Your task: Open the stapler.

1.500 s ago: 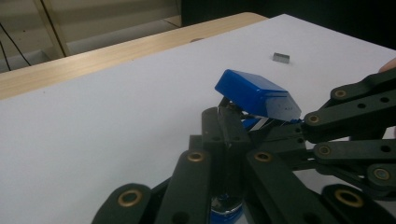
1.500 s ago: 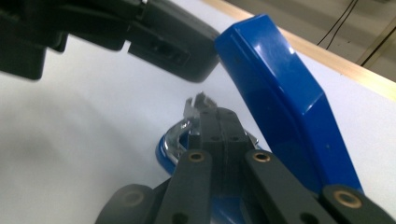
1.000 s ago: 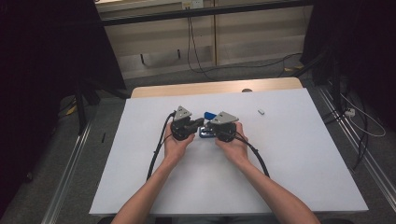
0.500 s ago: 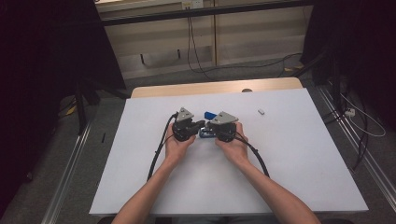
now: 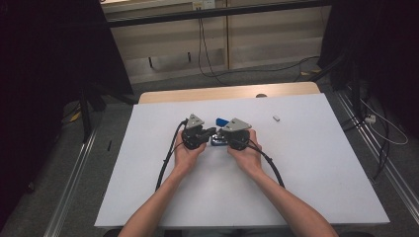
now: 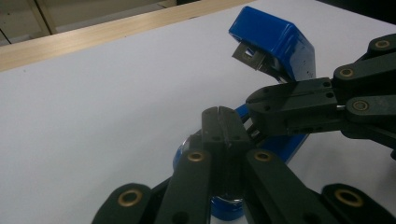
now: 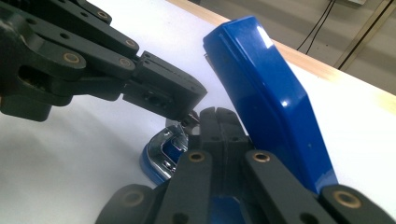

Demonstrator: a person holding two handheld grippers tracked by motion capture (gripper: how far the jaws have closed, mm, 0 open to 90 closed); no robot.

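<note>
A blue stapler [image 5: 221, 121] lies in the middle of the white table top with its lid [image 6: 275, 42] swung up and open; its chrome magazine [image 7: 163, 149] shows below. My left gripper [image 5: 211, 132] comes in from the left, jaws shut with nothing between them, tips [image 6: 218, 112] over the stapler's base. My right gripper [image 5: 221, 136] comes in from the right, also shut and empty, tips [image 7: 215, 114] just under the raised lid [image 7: 266, 88]. The two grippers' tips meet over the base: the left gripper [image 7: 196, 100] touches the magazine's front, and the right gripper [image 6: 254, 100] crosses in beside the left gripper's tips.
A small white piece [image 5: 276, 118] lies on the table to the right. The table's wooden far edge [image 5: 227, 92] runs behind the stapler. Black cables [image 5: 165, 163] trail from both grippers toward the near edge. Floor rails flank the table.
</note>
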